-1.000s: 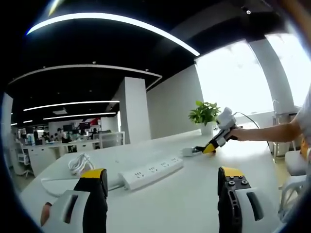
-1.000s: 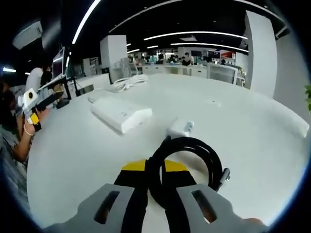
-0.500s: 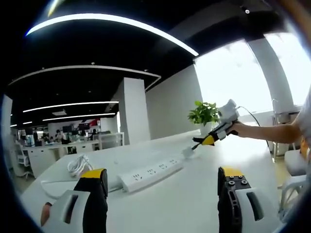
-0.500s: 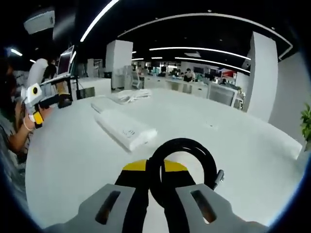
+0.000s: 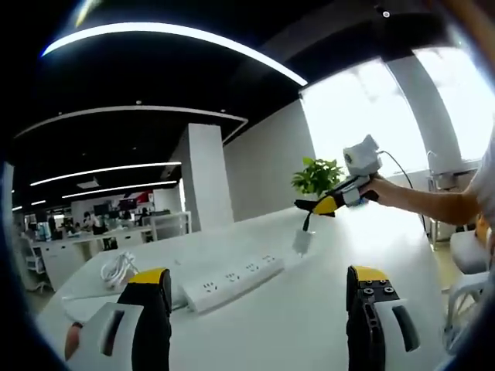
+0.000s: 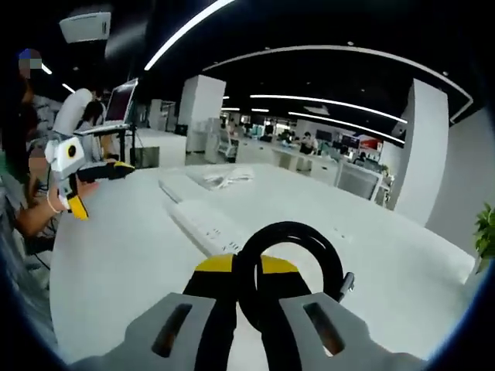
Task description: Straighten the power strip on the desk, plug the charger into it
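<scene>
Right gripper (image 6: 247, 297) fingers pinch the charger cable (image 6: 290, 267), white charger (image 5: 302, 242) dangling above the table (image 5: 309, 309) — unplugged; power strip (image 5: 232, 281) lies askew; left gripper (image 5: 259, 309) spread.

Daylight floods from the window (image 5: 387, 116) beyond the right-hand jaw, blowing it out, while ceiling light strips (image 6: 340, 52) curve with the fisheye, and the far office blurs softly.
</scene>
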Motion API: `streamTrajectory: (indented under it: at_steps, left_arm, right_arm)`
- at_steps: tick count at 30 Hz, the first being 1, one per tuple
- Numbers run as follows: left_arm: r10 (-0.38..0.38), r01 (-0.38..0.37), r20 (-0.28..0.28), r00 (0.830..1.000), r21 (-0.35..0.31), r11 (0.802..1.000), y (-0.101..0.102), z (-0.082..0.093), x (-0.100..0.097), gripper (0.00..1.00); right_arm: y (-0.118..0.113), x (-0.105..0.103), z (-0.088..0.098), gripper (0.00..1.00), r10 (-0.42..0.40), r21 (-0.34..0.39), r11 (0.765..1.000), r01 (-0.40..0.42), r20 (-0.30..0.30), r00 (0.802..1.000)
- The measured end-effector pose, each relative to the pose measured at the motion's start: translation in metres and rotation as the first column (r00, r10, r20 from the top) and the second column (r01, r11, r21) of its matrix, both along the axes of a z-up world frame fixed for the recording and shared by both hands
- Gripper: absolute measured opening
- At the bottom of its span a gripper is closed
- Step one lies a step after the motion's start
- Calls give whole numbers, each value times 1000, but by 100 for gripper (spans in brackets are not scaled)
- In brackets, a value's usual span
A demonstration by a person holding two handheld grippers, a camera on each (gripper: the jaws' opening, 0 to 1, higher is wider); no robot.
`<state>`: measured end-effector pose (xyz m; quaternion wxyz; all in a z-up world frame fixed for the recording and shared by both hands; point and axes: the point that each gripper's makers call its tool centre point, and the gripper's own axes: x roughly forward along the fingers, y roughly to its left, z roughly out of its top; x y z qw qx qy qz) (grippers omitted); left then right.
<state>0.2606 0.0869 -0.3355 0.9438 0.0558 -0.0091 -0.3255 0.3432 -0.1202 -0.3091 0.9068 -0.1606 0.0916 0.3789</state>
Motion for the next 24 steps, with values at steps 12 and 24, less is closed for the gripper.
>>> streamTrajectory:
  at_steps: [12,24]
  left_arm:
    - [44,-44,11,999,-50,998,-20,7,18,94]
    - [135,-136,-11,991,-44,990,-41,-3,42,99]
  right_arm:
    - [30,-10,29,6,-6,54,999,2,68,998]
    - [54,-17,41,7,16,113,993,-26,89,996]
